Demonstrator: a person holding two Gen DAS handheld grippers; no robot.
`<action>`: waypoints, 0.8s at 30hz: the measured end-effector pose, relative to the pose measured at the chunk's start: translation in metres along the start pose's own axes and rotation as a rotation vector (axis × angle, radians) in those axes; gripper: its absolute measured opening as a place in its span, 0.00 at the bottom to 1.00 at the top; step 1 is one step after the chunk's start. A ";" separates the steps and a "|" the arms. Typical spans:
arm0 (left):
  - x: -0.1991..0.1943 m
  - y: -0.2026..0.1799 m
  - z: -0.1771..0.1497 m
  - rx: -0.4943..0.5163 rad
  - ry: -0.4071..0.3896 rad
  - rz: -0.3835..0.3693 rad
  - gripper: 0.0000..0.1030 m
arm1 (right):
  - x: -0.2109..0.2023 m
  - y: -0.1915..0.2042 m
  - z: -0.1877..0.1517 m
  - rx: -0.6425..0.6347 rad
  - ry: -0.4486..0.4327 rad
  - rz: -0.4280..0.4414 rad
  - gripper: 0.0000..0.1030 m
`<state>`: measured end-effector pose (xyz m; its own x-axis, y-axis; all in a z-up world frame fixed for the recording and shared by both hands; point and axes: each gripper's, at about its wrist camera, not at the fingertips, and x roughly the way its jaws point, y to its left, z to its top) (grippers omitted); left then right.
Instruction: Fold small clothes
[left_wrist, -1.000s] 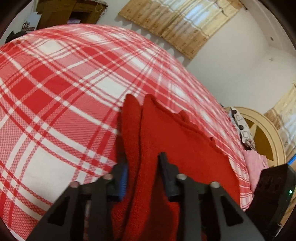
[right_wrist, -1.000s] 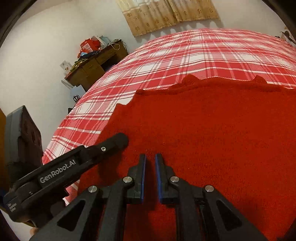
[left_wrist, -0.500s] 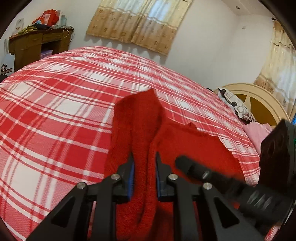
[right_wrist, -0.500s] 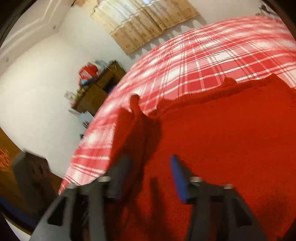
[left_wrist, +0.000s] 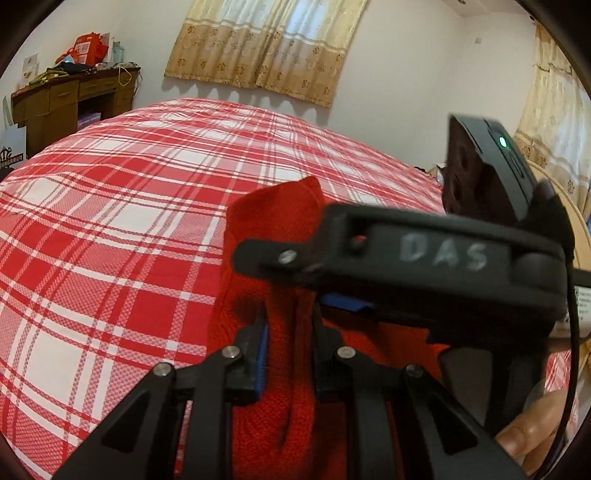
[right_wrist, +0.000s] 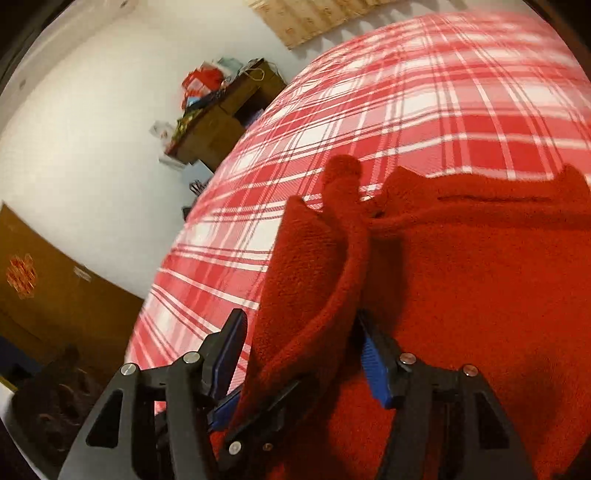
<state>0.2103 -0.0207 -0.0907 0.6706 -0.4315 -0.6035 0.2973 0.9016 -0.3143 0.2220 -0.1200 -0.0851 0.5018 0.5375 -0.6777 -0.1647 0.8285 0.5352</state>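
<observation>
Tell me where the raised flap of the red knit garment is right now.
In the left wrist view the raised flap stands centre frame, pinched by the left gripper, on the plaid bedspread, with the right gripper closing around it.

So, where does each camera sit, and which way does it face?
Left wrist: sits on the left claw, looks down across the bed toward the curtain; its fingers pinch a red garment fold; the right claw crosses it, a fingertip shows.
Right wrist: sits on the right claw, looks across the bed toward the desk; its fingers straddle the fold, not pressing.
Shared: garment, bed, desk, curtain.
</observation>
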 end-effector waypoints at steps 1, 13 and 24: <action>0.000 -0.001 0.000 0.006 0.003 0.006 0.18 | 0.001 0.001 -0.001 -0.001 0.007 -0.012 0.34; -0.041 0.019 -0.021 -0.033 0.059 -0.010 0.66 | -0.013 -0.015 -0.011 0.064 -0.024 -0.044 0.24; -0.054 0.020 -0.047 -0.066 0.030 0.048 0.17 | -0.041 0.003 -0.011 -0.039 -0.068 -0.116 0.22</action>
<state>0.1479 0.0188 -0.0990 0.6622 -0.3892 -0.6403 0.2192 0.9178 -0.3311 0.1920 -0.1379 -0.0614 0.5753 0.4271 -0.6976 -0.1343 0.8906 0.4345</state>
